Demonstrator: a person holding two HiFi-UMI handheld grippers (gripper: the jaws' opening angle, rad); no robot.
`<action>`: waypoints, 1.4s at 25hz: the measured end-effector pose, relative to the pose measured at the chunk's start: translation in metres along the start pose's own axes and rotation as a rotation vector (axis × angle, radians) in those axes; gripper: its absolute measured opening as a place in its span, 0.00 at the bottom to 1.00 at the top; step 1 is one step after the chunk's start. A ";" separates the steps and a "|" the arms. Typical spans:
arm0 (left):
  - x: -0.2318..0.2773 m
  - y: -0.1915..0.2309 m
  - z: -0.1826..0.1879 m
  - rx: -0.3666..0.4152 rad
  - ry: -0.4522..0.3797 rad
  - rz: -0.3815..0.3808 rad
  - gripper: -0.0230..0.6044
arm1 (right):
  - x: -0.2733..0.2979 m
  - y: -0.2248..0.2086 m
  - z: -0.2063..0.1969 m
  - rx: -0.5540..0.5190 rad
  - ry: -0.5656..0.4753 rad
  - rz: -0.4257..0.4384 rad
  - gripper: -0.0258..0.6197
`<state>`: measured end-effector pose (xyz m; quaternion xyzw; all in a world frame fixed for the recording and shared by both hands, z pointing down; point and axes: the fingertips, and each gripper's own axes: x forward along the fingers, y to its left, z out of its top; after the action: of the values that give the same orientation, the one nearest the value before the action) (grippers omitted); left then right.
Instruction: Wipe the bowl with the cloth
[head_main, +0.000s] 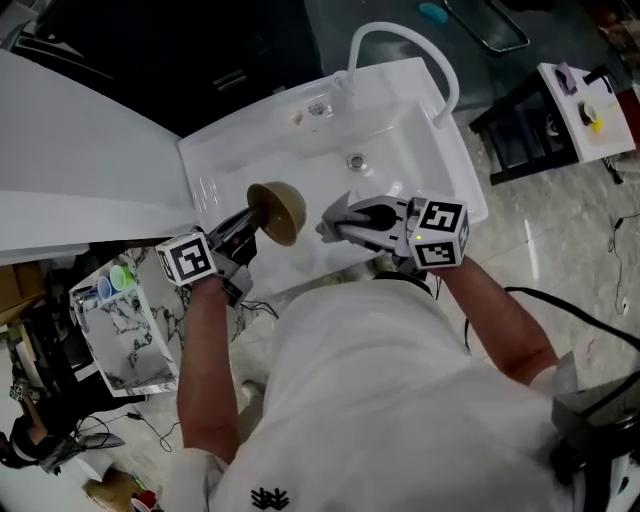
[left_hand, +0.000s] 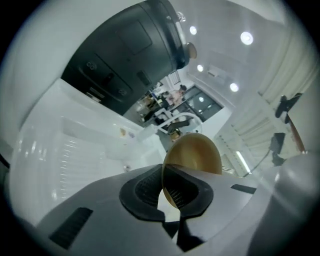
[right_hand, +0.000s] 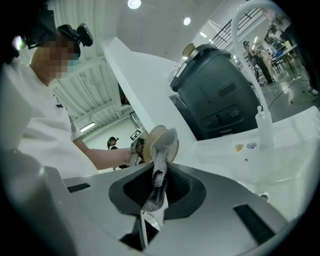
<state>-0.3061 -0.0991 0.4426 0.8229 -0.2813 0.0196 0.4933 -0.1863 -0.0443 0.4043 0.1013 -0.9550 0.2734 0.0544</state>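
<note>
A tan bowl (head_main: 279, 211) is held up on its side over the front edge of the white sink (head_main: 400, 150). My left gripper (head_main: 250, 224) is shut on the bowl's rim; in the left gripper view the bowl (left_hand: 194, 154) stands edge-on between the jaws of that gripper (left_hand: 167, 192). My right gripper (head_main: 336, 224) is shut on a grey mesh cloth (right_hand: 159, 172), which hangs bunched from its jaws. In the right gripper view the cloth's top overlaps the bowl (right_hand: 172, 150). In the head view a small gap separates the right gripper from the bowl.
A curved white faucet (head_main: 405, 42) rises behind the sink, with the drain (head_main: 356, 161) in the basin. A dark appliance (right_hand: 220, 95) stands on the counter to the left. A marbled box (head_main: 120, 330) with cups sits low at the left. A small table (head_main: 585, 110) is at the upper right.
</note>
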 end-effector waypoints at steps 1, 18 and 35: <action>-0.001 0.015 0.002 -0.006 0.013 0.055 0.07 | -0.002 0.001 -0.002 -0.003 0.001 -0.011 0.11; 0.010 0.191 0.026 -0.037 0.254 0.651 0.07 | -0.052 -0.009 0.004 0.006 -0.081 -0.216 0.11; 0.014 0.248 0.031 -0.056 0.363 0.905 0.07 | -0.097 -0.021 0.004 0.003 -0.074 -0.270 0.11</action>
<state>-0.4212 -0.2190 0.6294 0.5878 -0.5206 0.3677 0.4983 -0.0871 -0.0483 0.3959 0.2389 -0.9336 0.2612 0.0553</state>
